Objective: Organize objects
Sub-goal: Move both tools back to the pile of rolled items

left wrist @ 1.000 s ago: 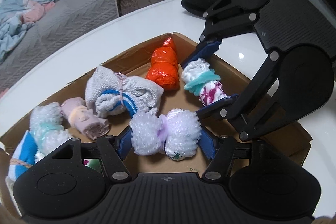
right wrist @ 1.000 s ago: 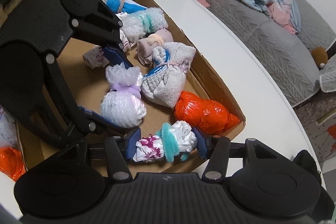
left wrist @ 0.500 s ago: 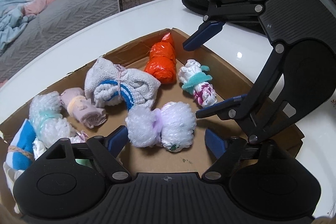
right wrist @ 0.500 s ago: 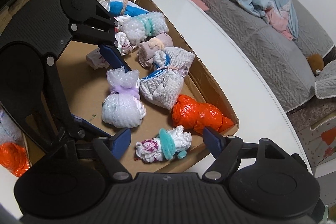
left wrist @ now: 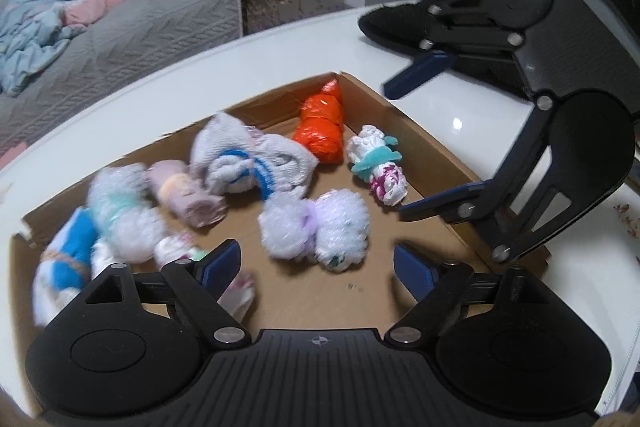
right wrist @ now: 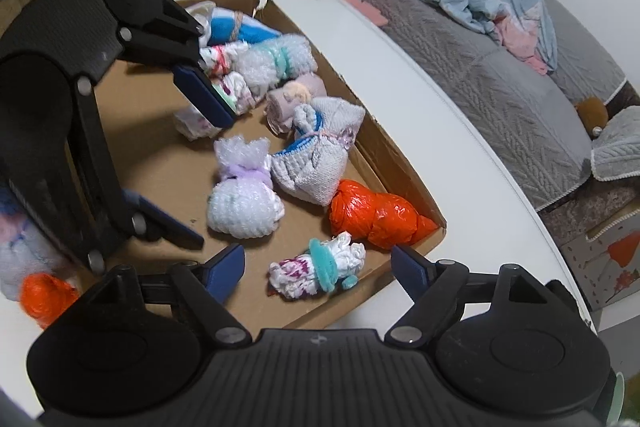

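A shallow cardboard box (left wrist: 436, 151) (right wrist: 404, 155) on a white table holds several tied bundles. My left gripper (left wrist: 318, 265) is open and empty, above a white bubble-wrap bundle with a purple tie (left wrist: 314, 225) (right wrist: 242, 197). My right gripper (right wrist: 318, 269) is open and empty, above a white-and-magenta bundle with a teal tie (right wrist: 320, 267) (left wrist: 378, 165). An orange bundle (left wrist: 322, 129) (right wrist: 374, 213) lies in the box corner. A grey-and-blue sock bundle (left wrist: 248, 159) (right wrist: 318, 159) lies mid-box. Each gripper shows in the other's view, left (right wrist: 172, 155) and right (left wrist: 416, 143).
More bundles crowd the box's far end: pink (left wrist: 186, 193), bubble-wrap with teal tie (right wrist: 276, 61), blue (right wrist: 236, 27). Another orange bundle (right wrist: 44, 297) and a pale one lie outside the box. A black object (left wrist: 404, 23) lies on the table (left wrist: 160, 95). A grey sofa (right wrist: 500, 75) stands beyond.
Both grippers opened, let go of their bundles in the box, and have drawn back and up. The bundles now lie loose on the box floor.
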